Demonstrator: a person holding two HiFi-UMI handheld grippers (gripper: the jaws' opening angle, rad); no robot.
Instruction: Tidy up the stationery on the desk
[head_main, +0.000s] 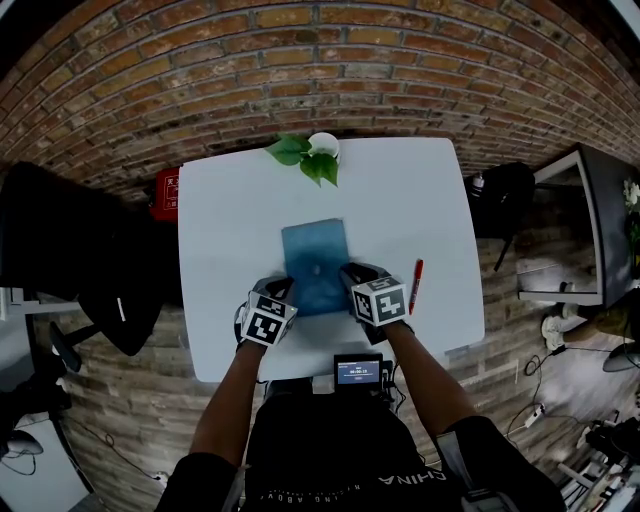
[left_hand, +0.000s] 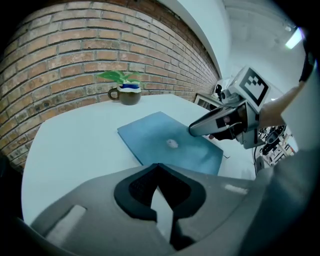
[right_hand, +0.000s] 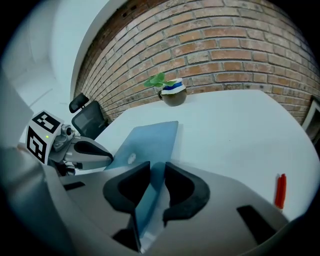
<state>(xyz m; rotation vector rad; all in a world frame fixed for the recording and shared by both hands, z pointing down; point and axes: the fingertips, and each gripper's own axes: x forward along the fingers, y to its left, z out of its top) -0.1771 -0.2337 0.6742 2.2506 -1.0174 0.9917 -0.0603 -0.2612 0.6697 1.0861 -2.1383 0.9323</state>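
A blue folder (head_main: 315, 258) lies flat in the middle of the white table (head_main: 410, 200). My left gripper (head_main: 284, 291) is at the folder's near left corner. In the left gripper view its jaws (left_hand: 159, 167) are shut, with a thin pale edge of the folder (left_hand: 167, 142) pinched between them. My right gripper (head_main: 351, 272) is at the near right corner. In the right gripper view the folder's blue cover (right_hand: 150, 142) stands raised between that gripper's pads (right_hand: 156, 166), with a gap still showing. A red pen (head_main: 415, 283) lies to the right of that gripper.
A mug with a green plant (head_main: 318, 152) stands at the table's far edge. A black office chair (head_main: 60, 250) and a red box (head_main: 165, 192) are off the table's left side. A small screen (head_main: 358, 372) hangs at the person's chest.
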